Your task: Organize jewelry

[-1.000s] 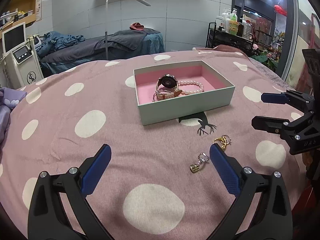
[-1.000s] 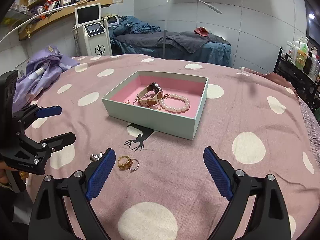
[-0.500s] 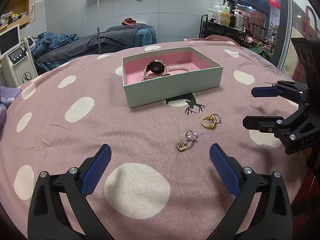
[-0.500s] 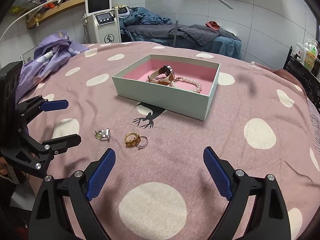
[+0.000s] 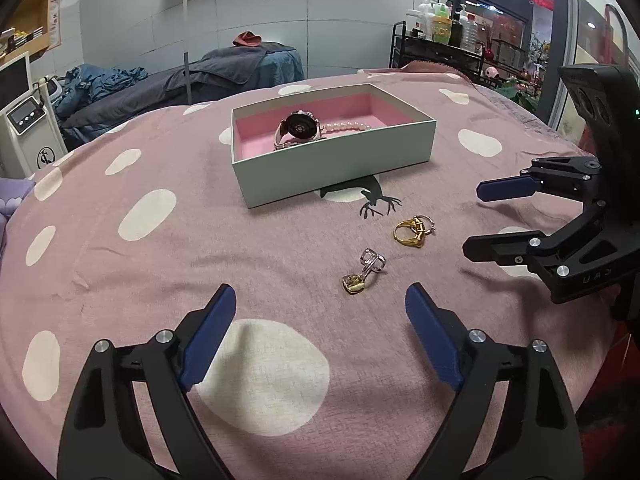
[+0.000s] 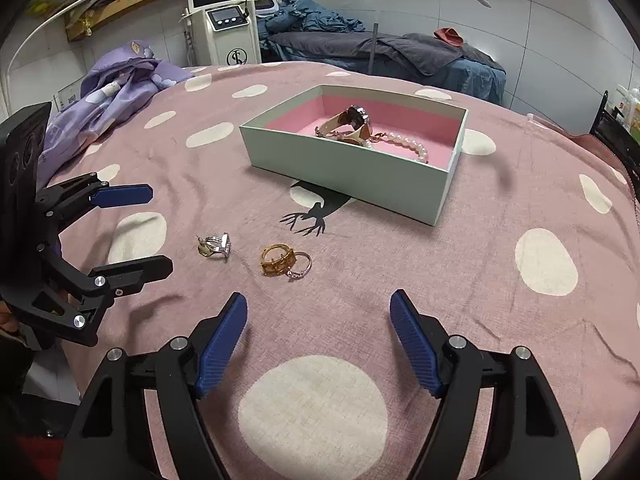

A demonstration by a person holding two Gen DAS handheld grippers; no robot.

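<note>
A pale green box (image 5: 336, 174) (image 6: 352, 176) with a pink lining holds a watch (image 5: 299, 128) (image 6: 352, 120) and a pearl bracelet (image 5: 348, 126) (image 6: 408, 146). On the spotted cloth before it lie a gold ring (image 5: 409, 232) (image 6: 278, 261) touching a thin silver ring (image 5: 427, 225) (image 6: 301, 267), and a silver and gold ring pair (image 5: 362, 272) (image 6: 214, 246). My left gripper (image 5: 320, 322) (image 6: 130, 232) hovers just short of the pair, jaws closing with nothing between them. My right gripper (image 6: 318, 326) (image 5: 486, 218) hangs short of the gold ring, jaws closing, empty.
A pink cloth with white dots (image 5: 152, 216) covers the round table, with a black deer print (image 5: 376, 204) by the box. Purple bedding (image 6: 116, 92) lies at the far left edge. A white machine (image 6: 222, 20) and a treatment bed (image 6: 400, 52) stand behind.
Both grippers have sunk toward the cloth and their jaws have narrowed. The rings now lie closer to the fingertips in both views.
</note>
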